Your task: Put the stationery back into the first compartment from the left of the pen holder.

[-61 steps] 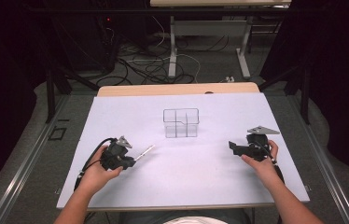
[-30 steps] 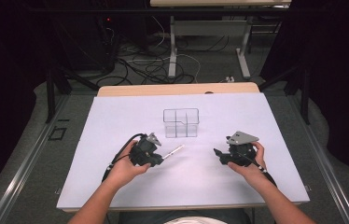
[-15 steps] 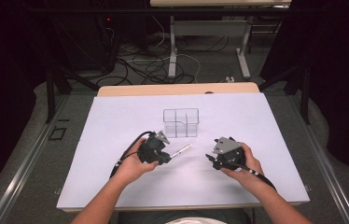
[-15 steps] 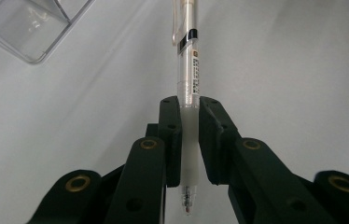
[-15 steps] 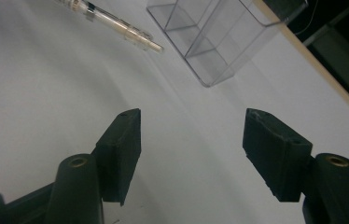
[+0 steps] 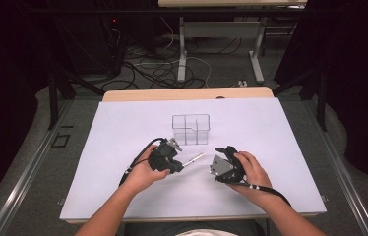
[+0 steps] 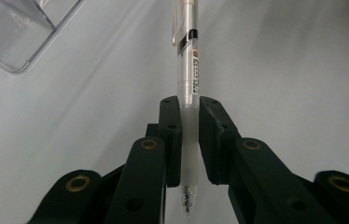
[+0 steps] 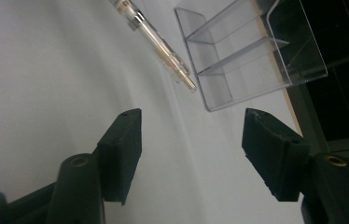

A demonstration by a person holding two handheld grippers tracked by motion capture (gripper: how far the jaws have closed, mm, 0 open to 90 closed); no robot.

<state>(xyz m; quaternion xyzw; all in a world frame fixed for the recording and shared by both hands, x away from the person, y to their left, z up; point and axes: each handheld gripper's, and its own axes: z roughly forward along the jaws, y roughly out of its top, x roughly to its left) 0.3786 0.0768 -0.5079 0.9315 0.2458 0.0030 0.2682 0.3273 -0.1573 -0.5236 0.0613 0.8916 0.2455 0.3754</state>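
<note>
- near the table's middle, just in front of the clear organizer (image 6: pixel 190 129), a pen (image 6: pixel 192 159) is held by the left gripper (image 6: pixel 176 162), jaws clamped on the frosted grip section near the tip end.
- in the left gripper view, the pen (image 7: pixel 187 84) is seen running straight out between the jaws, writing tip toward the camera, clip end away; long axis is in line w/ the gripper.
- right gripper (image 6: pixel 220 156) is held wide open, nothing betw. its jaws; in the right gripper view, the pen (image 8: pixel 156 41) is seen ahead and up-left of the gap, not yet inside it.
- key relation: pen's free end is pointed toward the right gripper, near but apart; the barrel is probably meant to be taken there, a handover as judged.
- organizer (image 8: pixel 252 51) is seen lying just past the pen's end.
</note>
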